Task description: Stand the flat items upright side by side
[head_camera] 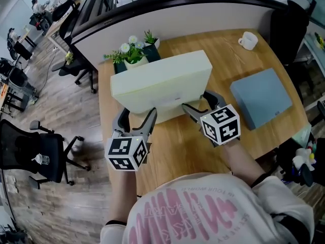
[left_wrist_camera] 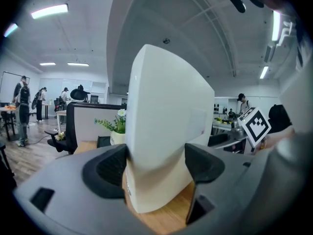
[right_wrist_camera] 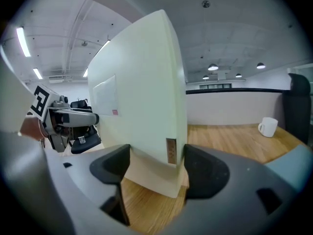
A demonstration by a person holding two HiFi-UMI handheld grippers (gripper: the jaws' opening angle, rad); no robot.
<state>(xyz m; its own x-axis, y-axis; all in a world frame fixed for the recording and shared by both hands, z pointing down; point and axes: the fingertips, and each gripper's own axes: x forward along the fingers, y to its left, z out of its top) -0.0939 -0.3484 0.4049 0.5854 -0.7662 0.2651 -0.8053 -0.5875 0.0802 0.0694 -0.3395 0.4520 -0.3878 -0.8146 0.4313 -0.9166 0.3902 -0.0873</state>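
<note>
Your left gripper (head_camera: 137,117) and right gripper (head_camera: 199,103) are each clamped across the thickness of the pale box (head_camera: 162,83), one near each lower corner. The box leans up on its long edge just on your side of the potted plant (head_camera: 133,55). It looks like stiff, smooth card and is probably light for its bulk. Expect the pads to slide if you pinch only the corners; a deeper hold along the short ends should steady it better. The grey-blue box (head_camera: 261,98) lies flat, well to the right of the plant. The pale box hides much of the plant, and you cannot tell whether its bottom edge touches the table (head_camera: 172,146).
</note>
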